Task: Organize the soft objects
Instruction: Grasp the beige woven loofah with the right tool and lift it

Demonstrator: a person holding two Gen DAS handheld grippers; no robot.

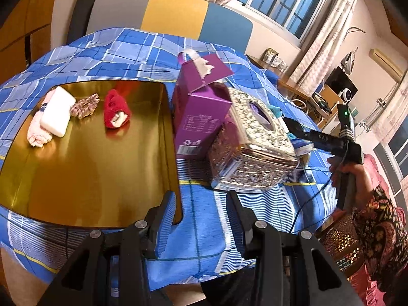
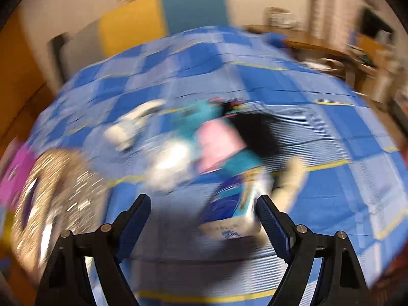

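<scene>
**Q:** Four soft things on the tray already?

**A:** Yes. The gold tray [image 1: 97, 168] fills the left half of the left wrist view, lying on the blue checked cloth [image 1: 204, 219]. In its upper left corner a white pad [image 1: 58, 114] rests on top of a pink knit piece [image 1: 38, 130]. Just right of them lies a pinkish scrunchie [image 1: 85, 105], and right of that a red fuzzy sock [image 1: 116, 111], apart from the scrunchie.

**Q:** What stands beside the tray?

**A:** A purple carton [image 1: 201, 109] with its top flap open, close by the tray's right edge. A glittery silver tissue box [image 1: 255, 148] leans against it, centre right of the frame.

**Q:** And the left gripper [image 1: 201, 209]?

**A:** Its fingers [image 1: 167, 219] stand partly apart at the bottom of the frame with nothing between them, only cloth and the tray's near corner below.

**Q:** The right one?

**A:** The right wrist view is badly blurred. The right gripper [image 2: 204, 219] has its fingers [image 2: 135, 219] spread wide and empty. A blue-and-white packet [image 2: 229, 214] lies on the cloth just inside the right-hand finger; whether they touch, I cannot tell. Beyond it, mid-frame, sits a jumble of soft items [image 2: 216, 142] in pink, teal, white and black. The left view shows a hand [image 1: 349, 176] gripping that tool at the right edge.
</scene>
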